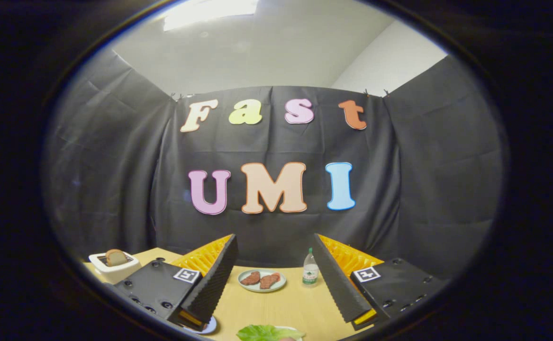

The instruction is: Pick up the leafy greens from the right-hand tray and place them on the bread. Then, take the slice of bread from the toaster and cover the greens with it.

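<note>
My gripper (274, 236) is open and held above the wooden table (276, 308), its fingers spread wide with nothing between them. The leafy greens (267, 333) lie low between the fingers, close under the gripper, on a pale dish whose rim barely shows. A white toaster (113, 267) stands at the table's far left, beyond the left finger. A brown slice of bread (115, 257) sticks up out of its slot.
A pale round plate (262, 280) with two reddish-brown meat slices sits ahead between the fingers. A small clear bottle (310, 270) with a green cap stands just right of it, by the right finger. The edge of a white dish (208, 327) peeks from under the left finger.
</note>
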`<state>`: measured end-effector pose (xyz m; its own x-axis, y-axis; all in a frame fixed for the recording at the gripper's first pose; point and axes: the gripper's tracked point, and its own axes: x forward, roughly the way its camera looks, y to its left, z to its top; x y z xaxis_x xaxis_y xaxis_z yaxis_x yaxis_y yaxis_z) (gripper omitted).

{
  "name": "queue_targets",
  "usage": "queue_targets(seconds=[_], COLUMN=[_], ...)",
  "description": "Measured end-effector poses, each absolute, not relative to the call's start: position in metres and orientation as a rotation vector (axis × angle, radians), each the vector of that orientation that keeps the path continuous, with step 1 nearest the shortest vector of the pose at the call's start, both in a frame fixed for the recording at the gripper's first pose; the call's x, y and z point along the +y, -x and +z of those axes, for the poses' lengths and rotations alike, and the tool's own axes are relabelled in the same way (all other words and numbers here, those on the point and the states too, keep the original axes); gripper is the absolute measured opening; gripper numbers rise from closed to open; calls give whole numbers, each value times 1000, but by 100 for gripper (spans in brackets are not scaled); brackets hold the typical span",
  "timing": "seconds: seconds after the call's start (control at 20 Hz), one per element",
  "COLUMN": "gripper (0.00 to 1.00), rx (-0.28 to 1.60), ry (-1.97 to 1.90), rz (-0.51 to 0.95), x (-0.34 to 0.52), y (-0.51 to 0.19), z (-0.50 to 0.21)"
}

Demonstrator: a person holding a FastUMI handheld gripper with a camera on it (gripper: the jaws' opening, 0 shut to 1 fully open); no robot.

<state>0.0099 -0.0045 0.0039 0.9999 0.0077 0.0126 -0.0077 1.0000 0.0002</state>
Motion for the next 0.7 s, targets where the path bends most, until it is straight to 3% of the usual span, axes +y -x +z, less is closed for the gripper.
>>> queue_targets(seconds=[0.7], gripper=[100], rx=[114], ry=[1], rz=[137], x=[3], y=[-15], z=[-34])
